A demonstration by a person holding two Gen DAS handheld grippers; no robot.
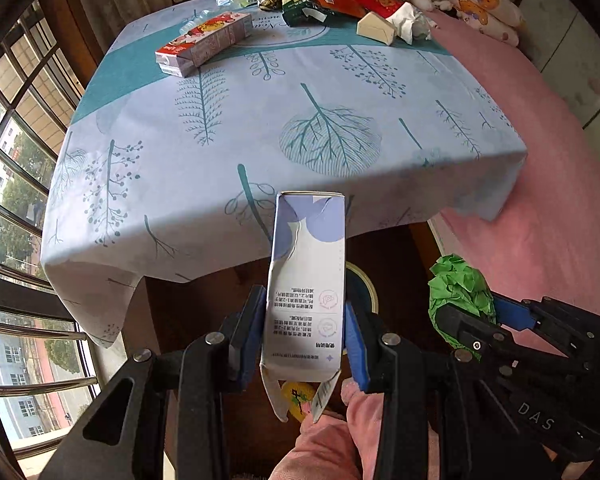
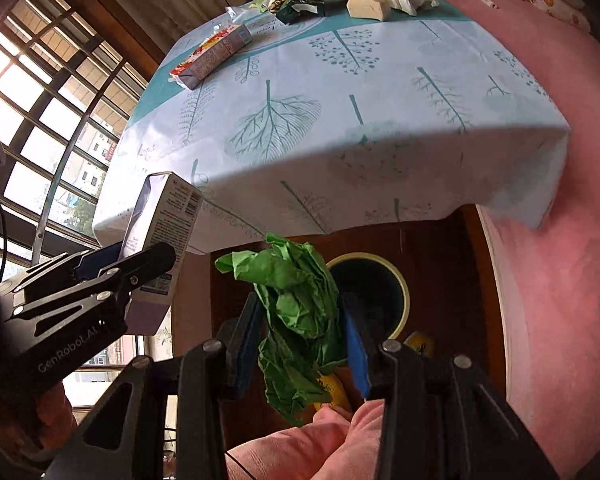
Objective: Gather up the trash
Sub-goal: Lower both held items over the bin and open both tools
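Note:
My left gripper is shut on a white and lilac carton, held upright below the table's near edge; it also shows in the right wrist view. My right gripper is shut on a crumpled green paper, also seen in the left wrist view. Both hang over a round bin with a cream rim on the dark floor. More trash lies at the table's far end: a red and white carton, a cream box, white tissue and several wrappers.
The table wears a pale blue leaf-print cloth. A pink bed runs along the right with soft toys at its head. A barred window fills the left. Pink-clad knees and yellow slippers are below.

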